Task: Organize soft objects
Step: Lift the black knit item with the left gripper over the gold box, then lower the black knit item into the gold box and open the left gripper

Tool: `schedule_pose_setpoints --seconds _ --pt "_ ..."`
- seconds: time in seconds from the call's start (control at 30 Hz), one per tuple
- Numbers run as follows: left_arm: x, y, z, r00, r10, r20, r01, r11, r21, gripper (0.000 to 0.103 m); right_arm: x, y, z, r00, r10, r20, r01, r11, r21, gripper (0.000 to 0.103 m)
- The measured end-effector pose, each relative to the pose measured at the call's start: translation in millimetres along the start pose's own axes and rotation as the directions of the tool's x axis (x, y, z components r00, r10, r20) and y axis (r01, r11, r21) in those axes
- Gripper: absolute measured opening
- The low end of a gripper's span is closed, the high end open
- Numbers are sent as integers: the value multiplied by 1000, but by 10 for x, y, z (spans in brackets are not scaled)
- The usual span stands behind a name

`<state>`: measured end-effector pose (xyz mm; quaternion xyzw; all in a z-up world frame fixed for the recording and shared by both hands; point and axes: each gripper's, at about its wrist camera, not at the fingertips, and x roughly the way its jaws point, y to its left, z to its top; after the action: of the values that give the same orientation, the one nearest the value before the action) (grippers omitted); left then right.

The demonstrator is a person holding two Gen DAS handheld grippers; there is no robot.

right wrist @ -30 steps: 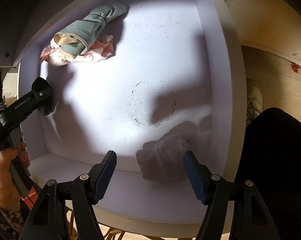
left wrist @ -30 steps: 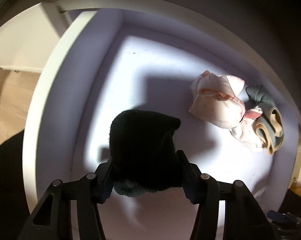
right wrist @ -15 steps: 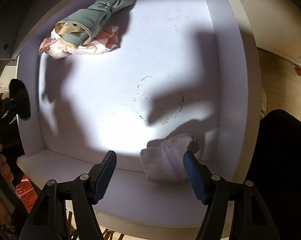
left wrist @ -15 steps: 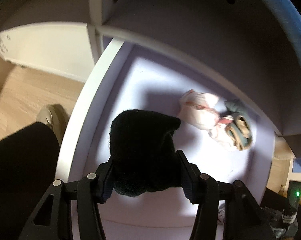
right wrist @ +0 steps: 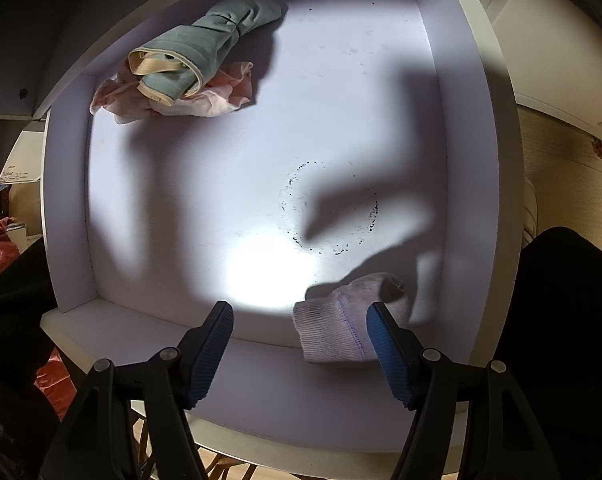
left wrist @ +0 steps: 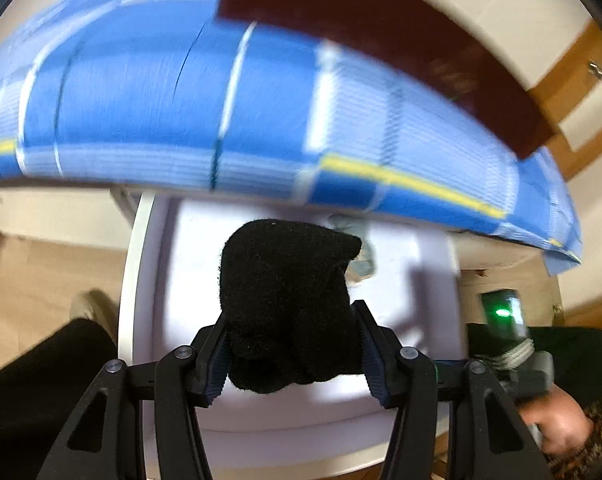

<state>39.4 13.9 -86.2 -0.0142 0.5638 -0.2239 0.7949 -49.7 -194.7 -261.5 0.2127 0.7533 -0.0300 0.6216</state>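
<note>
My left gripper (left wrist: 291, 350) is shut on a black fuzzy sock (left wrist: 285, 304), held high above the white drawer (left wrist: 141, 280). My right gripper (right wrist: 301, 344) hangs open over the drawer's (right wrist: 473, 160) near right corner. A rolled white sock (right wrist: 337, 324) lies there on the drawer floor, just inside the right finger (right wrist: 389, 356), with the pads apart from it. A green and cream rolled cloth (right wrist: 193, 64) rests on a pink and white cloth (right wrist: 205, 100) in the far left corner. In the left wrist view only a bit of green cloth (left wrist: 361, 260) shows behind the black sock.
A blue checked cloth (left wrist: 221, 100) with a dark red board (left wrist: 381, 40) on it covers the top above the drawer. The person's hand (left wrist: 557, 428) with the other gripper shows lower right. Dark legs (right wrist: 573, 320) and wooden floor (left wrist: 41, 272) flank the drawer. A ring of black specks (right wrist: 329, 208) marks the drawer floor.
My left gripper rose out of the drawer with the black sock, and the blue-covered top came into view. It left the right wrist view. The right gripper stayed put.
</note>
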Motion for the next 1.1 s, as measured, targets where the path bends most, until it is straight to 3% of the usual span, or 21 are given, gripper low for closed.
schedule_pose_setpoints --seconds 0.3,0.5,0.73,1.1 --pt "-823 -357 367 988 -60 143 41 991 131 55 2 -2 26 1000 10 -3 -10 1000 4 70" --pt "-1210 -551 794 977 -41 211 1 983 186 55 -43 -3 24 1000 18 0 -18 1000 3 70" --pt "-1102 -695 1352 976 8 219 -56 975 216 55 -77 8 12 1000 27 4 -27 1000 5 70" --pt "-466 -565 1984 978 184 100 -202 955 217 55 -125 4 13 999 53 8 -53 999 5 70"
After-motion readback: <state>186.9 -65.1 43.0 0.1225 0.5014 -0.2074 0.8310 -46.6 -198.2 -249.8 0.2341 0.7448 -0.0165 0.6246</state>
